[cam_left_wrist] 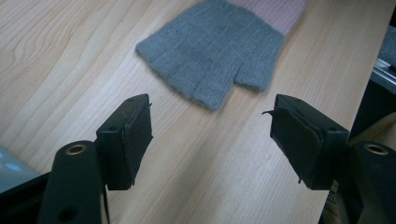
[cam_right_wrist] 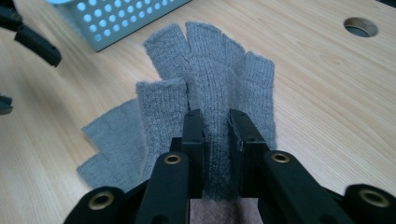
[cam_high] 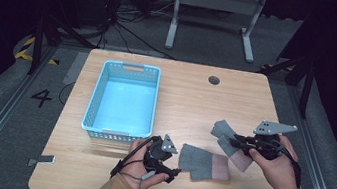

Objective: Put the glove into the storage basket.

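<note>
To the right of the blue basket point(cam_high: 124, 99), which stands with nothing in it on the desk point(cam_high: 191, 95), two grey fingerless gloves with pink cuffs lie out, so the likely job of putting them away looks barely begun. The right claw point(cam_right_wrist: 215, 135) has its jaws nearly closed, pinching the farther glove point(cam_right_wrist: 210, 79) by its knit, partly atop the other. The left claw point(cam_left_wrist: 210, 135) gapes wide, holding nothing, just short of the nearer glove point(cam_left_wrist: 215, 51), which lies flat by the basket's near corner.
</note>
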A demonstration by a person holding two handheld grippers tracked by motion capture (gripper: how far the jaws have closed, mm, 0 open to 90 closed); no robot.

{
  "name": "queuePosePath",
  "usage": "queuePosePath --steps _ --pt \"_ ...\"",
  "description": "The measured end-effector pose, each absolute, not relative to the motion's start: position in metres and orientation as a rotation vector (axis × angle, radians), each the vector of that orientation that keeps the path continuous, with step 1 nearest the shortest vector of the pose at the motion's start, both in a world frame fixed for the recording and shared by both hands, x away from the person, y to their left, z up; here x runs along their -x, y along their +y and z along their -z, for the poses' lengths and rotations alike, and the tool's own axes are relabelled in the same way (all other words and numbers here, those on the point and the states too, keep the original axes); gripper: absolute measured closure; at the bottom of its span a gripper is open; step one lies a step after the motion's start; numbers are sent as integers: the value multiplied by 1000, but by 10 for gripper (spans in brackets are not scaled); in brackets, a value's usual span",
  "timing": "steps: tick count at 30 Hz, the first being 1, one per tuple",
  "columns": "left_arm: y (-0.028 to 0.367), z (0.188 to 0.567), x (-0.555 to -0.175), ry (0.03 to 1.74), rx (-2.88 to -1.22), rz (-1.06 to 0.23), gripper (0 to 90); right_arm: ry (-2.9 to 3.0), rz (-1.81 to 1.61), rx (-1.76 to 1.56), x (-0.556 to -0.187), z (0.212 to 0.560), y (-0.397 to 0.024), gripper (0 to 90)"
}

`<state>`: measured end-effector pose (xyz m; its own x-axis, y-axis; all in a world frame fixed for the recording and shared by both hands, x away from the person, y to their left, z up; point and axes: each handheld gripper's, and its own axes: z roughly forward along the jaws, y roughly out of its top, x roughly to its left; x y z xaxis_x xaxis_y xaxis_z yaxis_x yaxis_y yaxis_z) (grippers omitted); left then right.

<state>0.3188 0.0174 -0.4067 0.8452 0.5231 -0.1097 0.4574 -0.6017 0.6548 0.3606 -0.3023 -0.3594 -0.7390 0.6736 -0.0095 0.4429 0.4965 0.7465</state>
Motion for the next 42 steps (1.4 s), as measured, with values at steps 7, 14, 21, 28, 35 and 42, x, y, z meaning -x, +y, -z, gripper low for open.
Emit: queuePosePath --steps 7,14,21,28,35,42 --pt "16 403 -319 724 -2296 -132 322 2507 -1112 -832 -357 364 -295 780" --pt "15 400 -318 676 -2292 -92 399 2574 -1092 -745 -353 372 -282 777" --pt "15 402 -319 706 -2323 -97 505 2630 -1063 -704 -352 382 -273 775" --pt "16 402 -320 706 -2335 -59 541 2693 -1032 -671 -355 396 -267 771" --pt "15 404 -320 701 -2343 -55 559 2734 -992 -643 -356 407 -260 770" --pt "14 405 -321 690 -2350 -33 585 2767 -989 -604 -354 416 -251 659"
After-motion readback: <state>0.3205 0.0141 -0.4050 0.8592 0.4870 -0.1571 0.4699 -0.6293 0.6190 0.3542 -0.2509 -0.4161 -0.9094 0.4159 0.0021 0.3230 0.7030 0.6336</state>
